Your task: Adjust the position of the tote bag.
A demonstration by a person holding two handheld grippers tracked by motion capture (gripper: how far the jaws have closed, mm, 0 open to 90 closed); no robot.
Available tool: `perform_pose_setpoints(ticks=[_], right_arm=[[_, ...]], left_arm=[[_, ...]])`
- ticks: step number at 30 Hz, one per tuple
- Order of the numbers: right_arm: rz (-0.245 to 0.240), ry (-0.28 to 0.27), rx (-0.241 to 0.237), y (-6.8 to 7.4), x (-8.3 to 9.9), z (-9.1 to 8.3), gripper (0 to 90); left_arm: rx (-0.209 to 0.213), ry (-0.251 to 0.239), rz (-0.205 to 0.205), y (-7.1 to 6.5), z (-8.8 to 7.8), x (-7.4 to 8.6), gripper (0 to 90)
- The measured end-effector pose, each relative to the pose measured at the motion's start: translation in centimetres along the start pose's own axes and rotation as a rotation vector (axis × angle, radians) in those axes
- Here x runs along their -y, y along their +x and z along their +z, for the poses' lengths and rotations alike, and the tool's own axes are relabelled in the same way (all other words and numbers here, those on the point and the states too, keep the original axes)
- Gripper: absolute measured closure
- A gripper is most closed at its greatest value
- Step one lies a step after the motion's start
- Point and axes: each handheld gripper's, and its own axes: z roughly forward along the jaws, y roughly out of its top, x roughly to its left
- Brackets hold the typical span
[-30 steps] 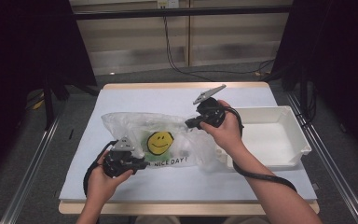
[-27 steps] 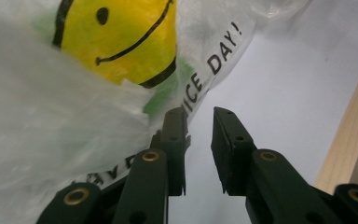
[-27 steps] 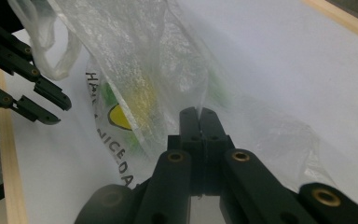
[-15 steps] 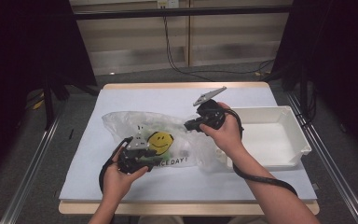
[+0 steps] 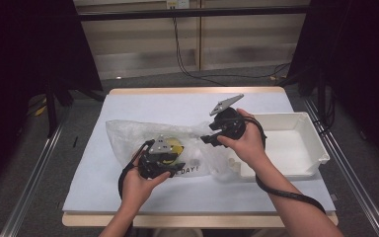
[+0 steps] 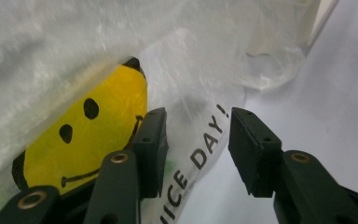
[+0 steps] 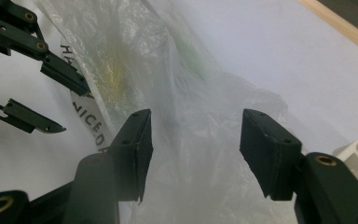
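Lying across the middle of a pale blue table (image 5: 103, 197) is a clear plastic bag (image 5: 128, 138) printed with a yellow smiley face (image 6: 93, 126). Hovering over the smiley print, the left gripper (image 5: 170, 170) is opening its jaws, the bag's lettering between them, unpinched. Further right, the right gripper (image 5: 208, 140) is also spreading, released, above crumpled plastic. Sitting at the far right is a white tray (image 5: 321, 148).

Smiley print (image 5: 171, 146) on plastic bag (image 5: 128, 138) half hidden under left gripper (image 5: 175, 170).
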Motion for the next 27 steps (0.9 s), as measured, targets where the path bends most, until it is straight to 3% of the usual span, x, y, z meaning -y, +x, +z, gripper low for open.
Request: perform_pose_setpoints(ticks=[2, 6, 9, 12, 13, 18, 20, 26, 27], right_arm=[[0.005, 0.013, -0.018, -0.1, 0.1, 0.4, 48.5], [0.012, 0.05, -0.045, 0.2, 0.1, 1.1, 63.7], [0.03, 0.043, -0.078, 0.1, -0.1, 1.4, 81.5], [0.038, 0.033, -0.121, 0.1, -0.2, 1.4, 89.6], [0.049, 0.028, -0.143, 0.2, -0.3, 1.4, 90.0], [0.083, 0.025, -0.201, 0.5, -0.6, 1.3, 90.0], [0.079, 0.018, -0.204, 0.5, -0.6, 1.2, 90.0], [0.096, -0.004, -0.233, 0.8, -0.6, 1.1, 90.0], [0.098, -0.009, -0.24, 0.9, -0.6, 1.1, 90.0]], left_arm=[[0.015, 0.006, -0.004, 0.1, 0.2, -0.1, 56.3], [0.002, -0.017, -0.023, 0.3, 0.9, 0.0, 54.9], [0.002, -0.031, -0.008, 0.5, 1.2, -0.1, 53.1], [0.003, -0.056, 0.0, 0.4, 1.3, -0.4, 49.7], [0.0, -0.058, -0.013, 0.3, 1.3, -0.5, 49.6], [-0.012, -0.055, 0.006, 0.5, 1.9, -0.7, 48.8], [-0.005, -0.063, -0.019, 0.4, 2.5, -0.6, 47.9], [-0.03, -0.088, -0.022, 0.4, 3.1, -1.2, 44.9], [-0.016, -0.092, -0.017, 0.4, 3.3, -1.3, 44.2]])
